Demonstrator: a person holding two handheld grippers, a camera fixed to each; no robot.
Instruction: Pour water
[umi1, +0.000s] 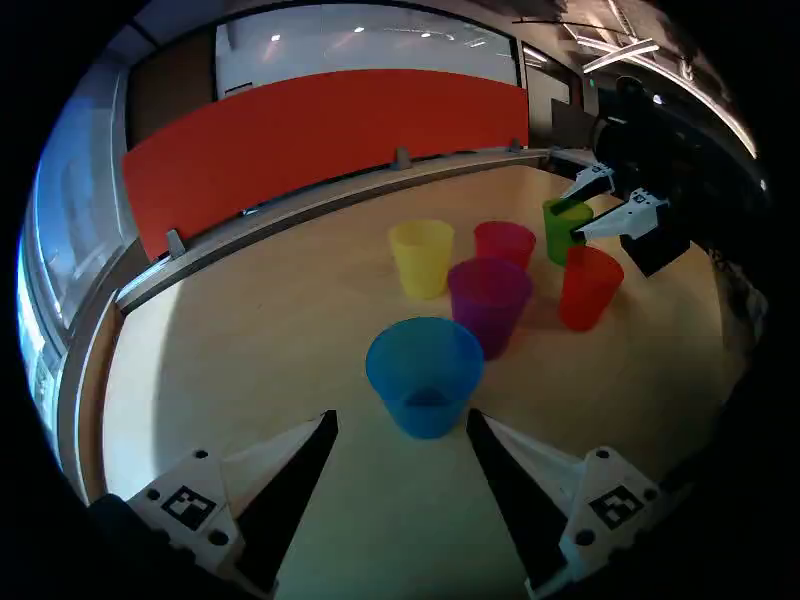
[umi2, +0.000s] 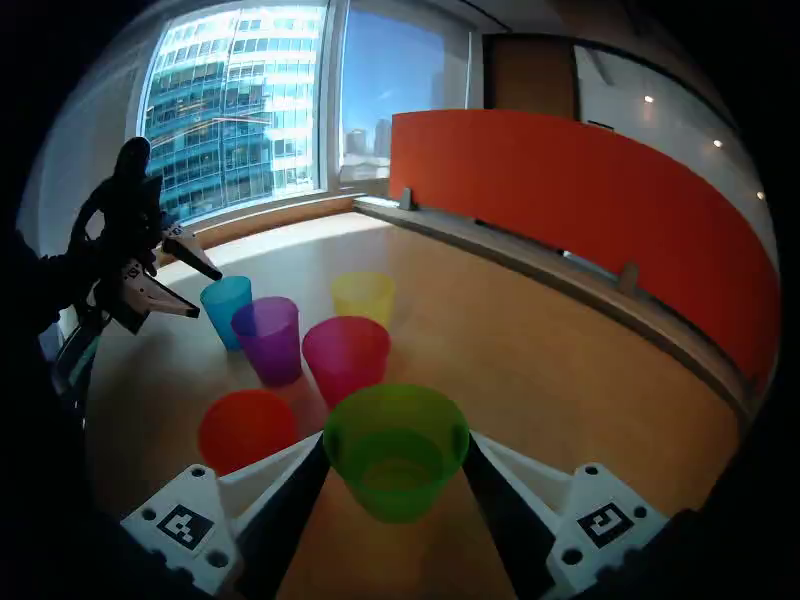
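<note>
Cups: six plain plastic tumblers, see-through in colour, smooth, wider at the rim than at the base, all upright and close together on the table.
Colours: blue cup (umi1: 425, 375), purple cup (umi1: 488, 300), yellow cup (umi1: 421, 255), pink cup (umi1: 504, 242), green cup (umi1: 562, 225), orange cup (umi1: 588, 285).
Left gripper (umi1: 400, 415): its fingers stand apart, white with dark inner faces that taper to points. The blue cup sits just ahead, between the tips.
Right gripper (umi2: 395, 438): its fingers are spread just as wide, with the green cup between them. I cannot tell whether they touch its sides.
Markers (umi1: 190, 505): small black-and-white squares sit on the white finger bodies.
Water: the blue and green cups look darker at the bottom, but I cannot tell if that is water.
Table (umi1: 250, 340): pale wood, smooth and matte, lit by sun, with soft coloured shadows beside the cups.
Screen (umi1: 320, 140): a long flat orange panel stands along the far edge of the table in small grey clips.
Windows (umi2: 240, 110): tall panes show a glass tower and blue sky.
</note>
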